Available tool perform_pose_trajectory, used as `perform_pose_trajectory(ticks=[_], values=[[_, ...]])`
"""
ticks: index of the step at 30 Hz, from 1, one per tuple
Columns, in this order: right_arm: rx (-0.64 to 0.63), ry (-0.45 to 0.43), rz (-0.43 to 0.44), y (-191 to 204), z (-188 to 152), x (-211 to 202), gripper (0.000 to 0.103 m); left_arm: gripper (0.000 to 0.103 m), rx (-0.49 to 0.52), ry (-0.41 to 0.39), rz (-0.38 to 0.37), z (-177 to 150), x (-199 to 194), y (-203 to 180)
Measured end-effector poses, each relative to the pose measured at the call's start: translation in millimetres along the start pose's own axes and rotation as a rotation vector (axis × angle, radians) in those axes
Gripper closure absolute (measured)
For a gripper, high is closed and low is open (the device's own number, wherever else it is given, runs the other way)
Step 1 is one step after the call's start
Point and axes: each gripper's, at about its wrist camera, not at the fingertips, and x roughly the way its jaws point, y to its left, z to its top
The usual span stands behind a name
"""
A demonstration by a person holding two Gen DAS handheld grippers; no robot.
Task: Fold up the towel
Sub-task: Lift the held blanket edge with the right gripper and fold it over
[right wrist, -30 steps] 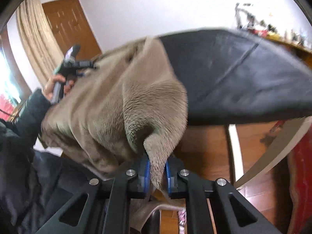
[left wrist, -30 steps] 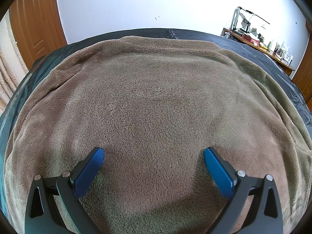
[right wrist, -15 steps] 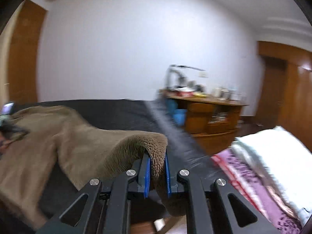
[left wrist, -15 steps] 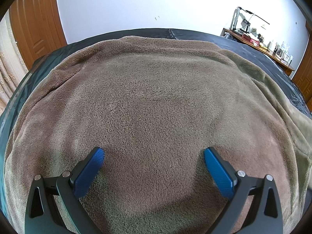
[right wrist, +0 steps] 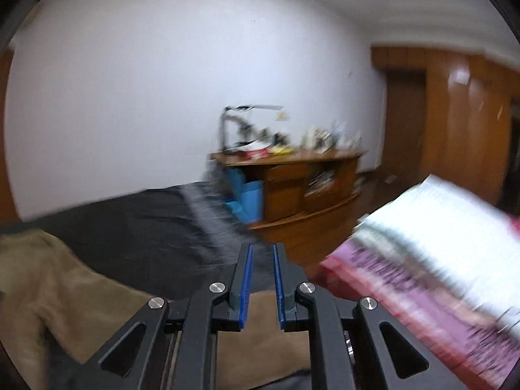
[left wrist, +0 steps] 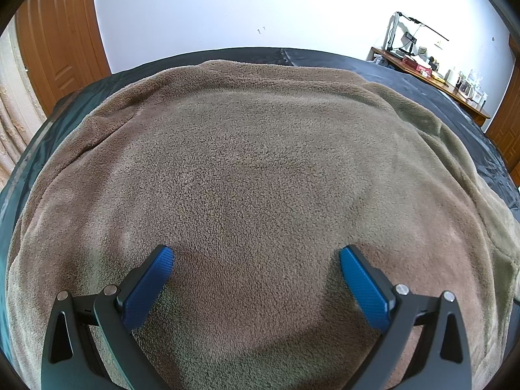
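The left tongs [left wrist: 256, 253] stand spread wide over the towel [left wrist: 260, 162], pinching nothing. The right tongs [right wrist: 261, 250] are pressed nearly together. No cloth shows between their tips, and the picture is blurred. The towel lies spread over most of the bed [left wrist: 455, 104], its far edge near the bed's far edge. A fold looks about to begin. Next, each pair likely needs to pinch a near corner and carry it across evenly.
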Motion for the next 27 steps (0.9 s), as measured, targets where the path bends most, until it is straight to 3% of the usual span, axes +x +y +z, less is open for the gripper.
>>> perform_pose_trajectory(ticks=[3,4,5,6,10,15,21,27], values=[[0.032,0.046,0.01,-3,-16,-1,0.074,0.001,0.0,0.0,0.0,0,-1,0],[0.05,0.066,0.003,-6,-23,-2,0.054,0.001,0.0,0.0,0.0,-1,-1,0],[0.071,0.08,-0.003,-8,-29,-1,0.026,0.001,0.0,0.0,0.0,-1,-1,0],[0.108,0.09,-0.011,-16,-36,-1,0.02,0.001,0.0,0.0,0.0,-1,-1,-1],[0.208,0.156,0.012,-38,-63,-1,0.019,0.001,0.001,0.0,-0.001,-1,-2,0],[0.372,0.224,0.209,-52,-90,4,0.019,0.001,0.002,0.0,-0.001,-1,-2,1],[0.349,0.283,0.183,-41,-99,18,0.02,0.001,0.002,0.0,-0.002,-1,-2,1],[0.283,0.277,0.09,-29,-99,35,0.02,0.001,0.003,0.0,-0.002,-1,-2,1]])
